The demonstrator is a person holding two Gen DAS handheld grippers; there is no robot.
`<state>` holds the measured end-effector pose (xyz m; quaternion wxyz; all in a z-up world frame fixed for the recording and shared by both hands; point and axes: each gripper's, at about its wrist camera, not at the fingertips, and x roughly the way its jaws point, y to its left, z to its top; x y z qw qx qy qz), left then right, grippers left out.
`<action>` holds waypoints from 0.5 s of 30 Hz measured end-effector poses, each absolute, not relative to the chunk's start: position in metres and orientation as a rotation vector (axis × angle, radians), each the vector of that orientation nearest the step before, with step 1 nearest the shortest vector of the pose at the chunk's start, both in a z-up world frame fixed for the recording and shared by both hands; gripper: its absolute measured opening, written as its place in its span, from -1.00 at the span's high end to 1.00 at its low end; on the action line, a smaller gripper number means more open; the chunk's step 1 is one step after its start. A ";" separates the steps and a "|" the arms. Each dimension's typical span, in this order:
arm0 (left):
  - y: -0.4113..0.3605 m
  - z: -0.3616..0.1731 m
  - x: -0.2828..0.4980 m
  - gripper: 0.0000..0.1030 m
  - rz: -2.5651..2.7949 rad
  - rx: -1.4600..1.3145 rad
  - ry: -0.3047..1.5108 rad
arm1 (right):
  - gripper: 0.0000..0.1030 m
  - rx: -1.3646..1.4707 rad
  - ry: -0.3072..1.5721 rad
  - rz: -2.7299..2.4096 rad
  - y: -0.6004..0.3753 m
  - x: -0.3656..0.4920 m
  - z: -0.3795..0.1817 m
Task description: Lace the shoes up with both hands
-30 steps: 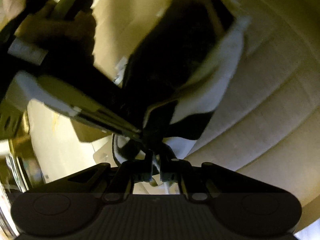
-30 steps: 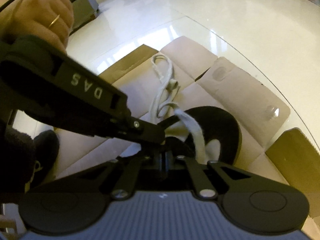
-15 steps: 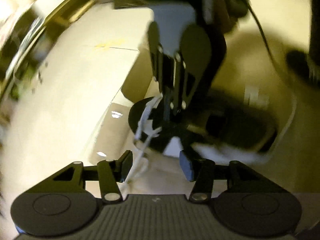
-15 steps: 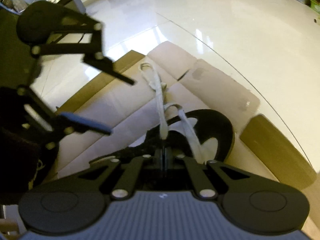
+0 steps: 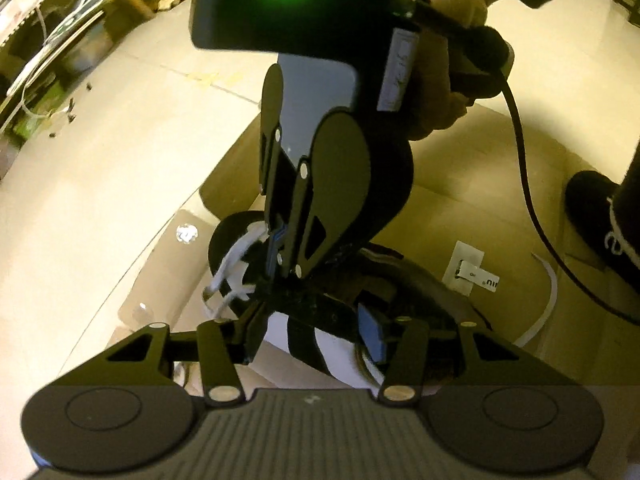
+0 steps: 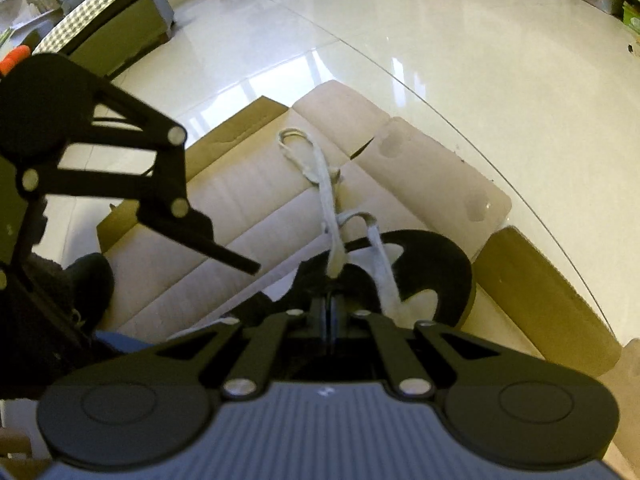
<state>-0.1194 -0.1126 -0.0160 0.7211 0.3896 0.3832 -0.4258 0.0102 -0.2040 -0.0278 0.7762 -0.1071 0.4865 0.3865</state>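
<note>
Shoe (image 6: 436,276), black with white panels, lies on flattened cardboard (image 6: 248,216) spread over the glossy tiled floor (image 6: 460,40). In the left wrist view the same shoe (image 5: 420,284) sits just beyond the left tool's fingers, its white side panel low between them.

White lace (image 6: 326,200) runs from the shoe's eyelet area out across the cardboard, ending in a loose loop at the far end. A second strand arches up beside it and drops back to the shoe's opening.

Right tool (image 6: 330,308): fingers together, clamped on the lace right at the shoe's throat; the lace rises out from between the tips. Seen from the left wrist, this tool (image 5: 276,264) points steeply down at the shoe, a hand (image 5: 440,92) gripping its handle, a green light on its top and a black cable trailing off.

Left tool (image 5: 316,340): fingers apart, closing slightly, nothing pinched between them; the shoe lies beyond the gap, not touched by the pads as far as can be told. From the right wrist, the left tool (image 6: 224,248) hangs to the left of the lace, above the cardboard, clear of the lace.

A dark slipper-clad foot (image 5: 592,216) rests at the cardboard's edge. A white paper label (image 5: 468,268) lies near the shoe's heel side. A checked cushion seat (image 6: 108,8) stands well apart on the floor.
</note>
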 end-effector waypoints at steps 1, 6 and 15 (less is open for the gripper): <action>-0.116 -0.017 -0.117 0.03 -0.943 0.860 0.844 | 0.96 -0.231 1.055 0.839 -0.203 0.012 -0.029; -0.129 -0.033 -0.107 0.13 -0.856 0.910 0.820 | 0.96 -0.241 1.057 0.851 -0.206 0.014 -0.025; -0.125 -0.060 -0.085 0.90 -0.763 0.822 0.809 | 1.00 -0.279 1.058 0.919 -0.208 0.009 -0.020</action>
